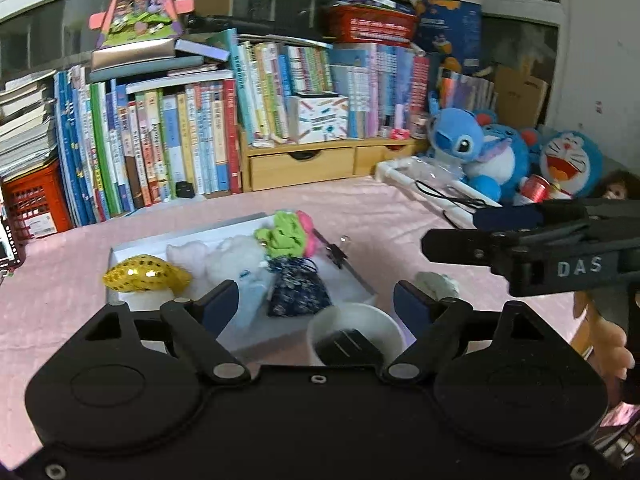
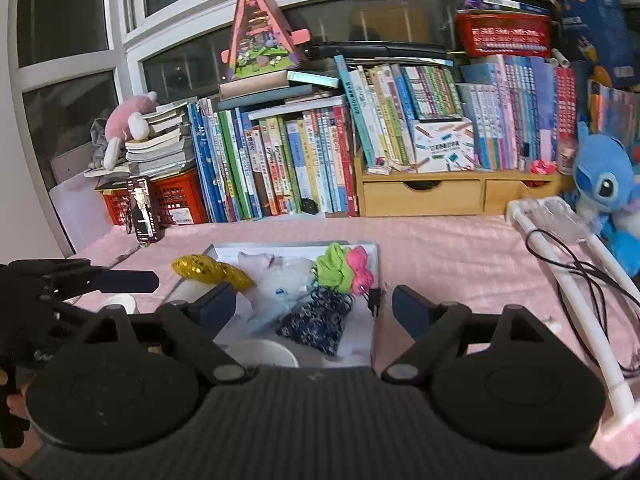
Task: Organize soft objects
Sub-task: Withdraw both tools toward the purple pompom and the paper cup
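A white tray (image 1: 132,250) on the pink tablecloth holds soft objects: a yellow sequinned piece (image 1: 144,276), white fluffy toys (image 1: 236,258), a green and pink plush (image 1: 290,232) and a dark blue floral pouch (image 1: 296,290). The same tray (image 2: 372,248) shows in the right wrist view with the yellow piece (image 2: 210,270), the green and pink plush (image 2: 344,268) and the pouch (image 2: 320,320). My left gripper (image 1: 316,300) is open and empty above the tray's near edge. My right gripper (image 2: 314,304) is open and empty over the pouch.
A white cup (image 1: 356,334) stands just before the tray. A small pale soft lump (image 1: 436,284) lies right of the tray. Books (image 2: 300,152), wooden drawers (image 2: 424,196), red crates and blue plush toys (image 1: 480,148) line the back. A white stand with a black cable (image 2: 580,272) lies at the right.
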A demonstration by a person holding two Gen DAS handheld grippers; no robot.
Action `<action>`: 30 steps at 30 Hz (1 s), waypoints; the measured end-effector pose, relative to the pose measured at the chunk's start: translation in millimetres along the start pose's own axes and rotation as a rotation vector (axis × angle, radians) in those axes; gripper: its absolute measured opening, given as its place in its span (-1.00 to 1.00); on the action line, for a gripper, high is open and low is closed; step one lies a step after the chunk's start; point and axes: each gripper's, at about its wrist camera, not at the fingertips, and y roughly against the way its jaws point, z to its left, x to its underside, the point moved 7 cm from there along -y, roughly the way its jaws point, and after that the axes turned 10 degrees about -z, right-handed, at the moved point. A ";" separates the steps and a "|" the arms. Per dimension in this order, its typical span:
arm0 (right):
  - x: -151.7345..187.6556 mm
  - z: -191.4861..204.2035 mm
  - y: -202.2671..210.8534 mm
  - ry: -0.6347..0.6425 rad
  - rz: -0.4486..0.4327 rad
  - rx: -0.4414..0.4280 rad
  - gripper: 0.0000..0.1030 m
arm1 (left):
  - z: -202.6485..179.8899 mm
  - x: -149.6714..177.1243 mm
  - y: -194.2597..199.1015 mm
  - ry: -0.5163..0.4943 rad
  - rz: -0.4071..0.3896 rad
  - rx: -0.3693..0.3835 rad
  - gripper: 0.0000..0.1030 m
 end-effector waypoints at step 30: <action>43.9 -57.2 12.9 0.009 -0.073 0.035 1.00 | -110.1 93.3 7.1 -0.114 -0.131 -0.056 0.38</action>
